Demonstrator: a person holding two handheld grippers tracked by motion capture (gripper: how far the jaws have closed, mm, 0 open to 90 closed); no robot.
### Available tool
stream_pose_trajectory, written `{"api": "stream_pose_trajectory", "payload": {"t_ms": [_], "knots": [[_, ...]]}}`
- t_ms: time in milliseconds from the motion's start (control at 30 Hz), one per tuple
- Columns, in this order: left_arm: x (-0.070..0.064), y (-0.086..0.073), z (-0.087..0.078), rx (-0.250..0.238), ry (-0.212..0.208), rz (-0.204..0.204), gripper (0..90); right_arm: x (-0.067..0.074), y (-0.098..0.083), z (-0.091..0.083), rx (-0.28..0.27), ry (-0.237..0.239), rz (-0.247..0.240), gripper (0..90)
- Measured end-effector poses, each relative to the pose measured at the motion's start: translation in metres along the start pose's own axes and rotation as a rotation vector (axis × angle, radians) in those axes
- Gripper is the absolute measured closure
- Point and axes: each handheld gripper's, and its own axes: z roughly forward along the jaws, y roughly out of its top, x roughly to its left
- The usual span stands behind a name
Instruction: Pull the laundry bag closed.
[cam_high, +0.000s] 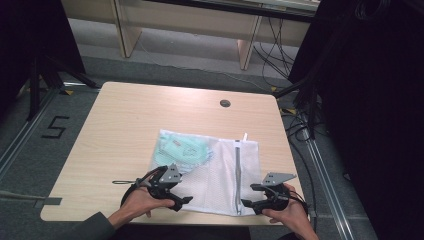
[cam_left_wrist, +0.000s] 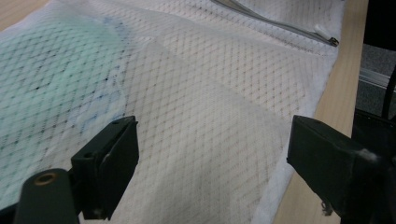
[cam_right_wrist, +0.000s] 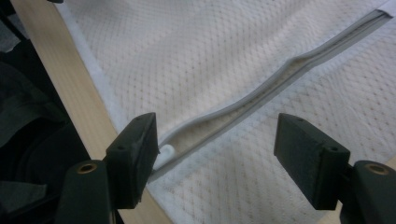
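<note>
Right gripper has its jaws wide, nothing pinched, with the zipper end and its white pull lying between them, right by one jaw. Left gripper jaws are wide too, hovering over the mesh laundry bag; green stuff shows off to one side, tabletop on the other.

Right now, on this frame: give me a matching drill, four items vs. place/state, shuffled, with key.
Column 1:
1. mesh laundry bag
2. green item
3. zipper
4. left gripper

Column 2:
A. runs along the bag's right part, from the near edge to the far edge
B. inside the bag, at its far left
C. jaws open over the bag's near left edge
D. lies flat on the table, white

Pairs: 1-D, 2-B, 3-A, 4-C
</note>
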Motion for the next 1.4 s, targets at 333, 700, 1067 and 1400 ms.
{"api": "stream_pose_trajectory", "payload": {"t_ms": [333, 700, 1067, 1400], "knots": [[-0.004, 0.003, 0.008, -0.013, -0.023, -0.002, 16.5, 0.005, 0.001, 0.007, 0.033, 0.041, -0.056, 42.7], [-0.012, 0.006, 0.019, 0.003, -0.047, 0.02, 17.3, 0.011, 0.0, 0.016, 0.093, 0.103, -0.11, 48.8], [-0.013, 0.006, 0.022, -0.018, -0.055, 0.008, 17.6, 0.015, 0.0, 0.023, 0.141, 0.141, -0.163, 52.1], [-0.012, 0.007, 0.021, -0.015, -0.058, 0.023, 17.8, 0.017, 0.002, 0.029, 0.167, 0.165, -0.206, 57.5]]}}
